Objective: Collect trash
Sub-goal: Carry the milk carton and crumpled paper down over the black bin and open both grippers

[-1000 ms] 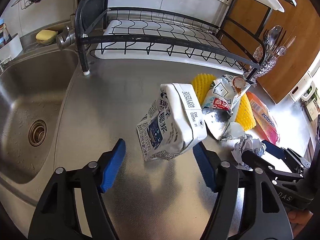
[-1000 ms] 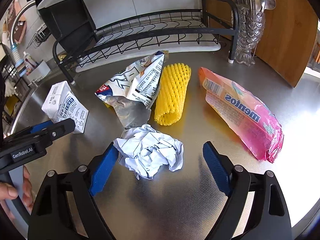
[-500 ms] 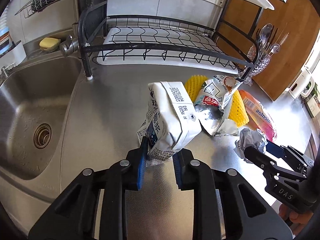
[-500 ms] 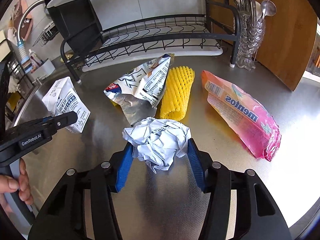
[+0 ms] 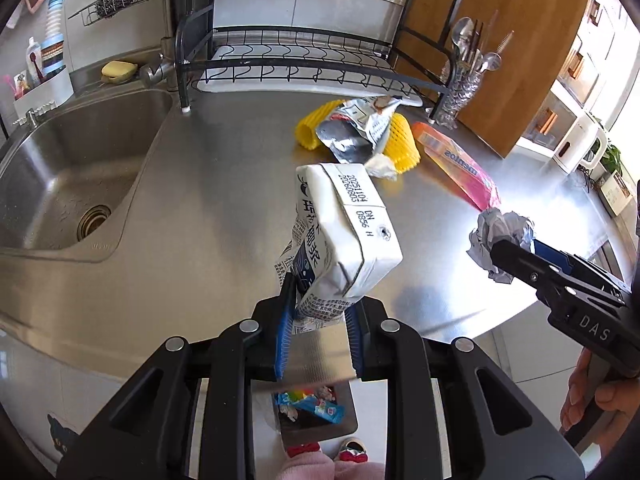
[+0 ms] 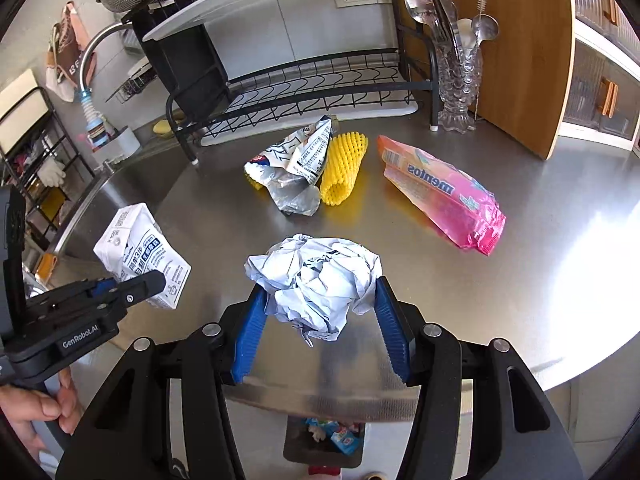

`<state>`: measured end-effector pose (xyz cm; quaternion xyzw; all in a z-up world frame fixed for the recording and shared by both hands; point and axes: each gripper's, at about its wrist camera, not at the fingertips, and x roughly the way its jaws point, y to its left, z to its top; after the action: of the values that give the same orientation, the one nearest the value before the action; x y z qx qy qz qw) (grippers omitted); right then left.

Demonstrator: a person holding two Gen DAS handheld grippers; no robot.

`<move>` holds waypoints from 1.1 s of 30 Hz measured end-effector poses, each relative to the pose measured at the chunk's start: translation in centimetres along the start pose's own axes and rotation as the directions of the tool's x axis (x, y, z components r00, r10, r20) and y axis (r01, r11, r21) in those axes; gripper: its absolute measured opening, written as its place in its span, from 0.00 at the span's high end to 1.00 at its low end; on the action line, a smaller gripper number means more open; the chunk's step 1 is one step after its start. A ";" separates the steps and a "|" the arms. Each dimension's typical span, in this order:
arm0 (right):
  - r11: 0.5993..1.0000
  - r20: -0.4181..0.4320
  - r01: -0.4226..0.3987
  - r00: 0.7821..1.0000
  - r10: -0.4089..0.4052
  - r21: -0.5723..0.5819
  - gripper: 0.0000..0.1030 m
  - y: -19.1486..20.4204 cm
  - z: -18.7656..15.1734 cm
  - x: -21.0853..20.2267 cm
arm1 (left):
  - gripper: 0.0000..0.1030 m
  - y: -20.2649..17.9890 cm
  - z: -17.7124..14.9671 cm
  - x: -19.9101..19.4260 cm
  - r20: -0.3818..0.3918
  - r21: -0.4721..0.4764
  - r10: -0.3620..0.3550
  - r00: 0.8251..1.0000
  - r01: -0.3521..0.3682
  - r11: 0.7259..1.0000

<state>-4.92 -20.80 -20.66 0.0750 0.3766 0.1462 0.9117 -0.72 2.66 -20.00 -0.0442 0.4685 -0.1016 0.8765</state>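
Observation:
My left gripper (image 5: pixel 318 332) is shut on a white milk carton (image 5: pixel 344 236) and holds it above the counter's front edge. The carton also shows in the right wrist view (image 6: pixel 140 256). My right gripper (image 6: pixel 318 332) is shut on a crumpled paper ball (image 6: pixel 316 280), lifted off the steel counter; the ball shows in the left wrist view (image 5: pixel 498 236). On the counter lie a silver snack wrapper (image 6: pixel 296 168), a yellow foam net (image 6: pixel 344 168) and a pink Mentos bag (image 6: pixel 440 192).
A trash bin (image 6: pixel 328 436) with wrappers stands on the floor below the counter edge. A sink (image 5: pixel 68 172) lies at the left. A black dish rack (image 5: pixel 296 64) and a glass cutlery holder (image 6: pixel 456 80) stand at the back.
Both grippers rose and pulled back toward the counter's front edge with the carton and the paper ball held; a second ago both were open around them.

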 end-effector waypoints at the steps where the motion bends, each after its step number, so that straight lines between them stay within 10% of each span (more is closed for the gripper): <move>1: 1.000 0.001 -0.006 1.000 0.006 -0.004 0.47 0.0 -0.6 -0.7 | 0.79 -0.3 -0.8 -0.5 0.000 -0.003 -0.003 1.000 0.003 1.000; 14: 0.994 -0.139 -0.098 0.986 0.090 -0.047 0.47 0.8 -10.9 -3.8 | 0.79 -1.7 -11.8 -3.5 -0.101 -0.052 -0.001 0.995 -0.004 0.999; 33: 1.000 -0.385 -0.025 0.922 0.026 0.008 0.47 -0.6 -19.8 4.8 | 0.79 1.0 -21.2 6.1 -0.321 -0.134 -0.044 0.946 0.001 0.991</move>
<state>-15.55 -19.25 -37.94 0.0511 0.5476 0.1693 0.8178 -14.91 2.72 -36.91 -0.0902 0.6110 -0.0862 0.7817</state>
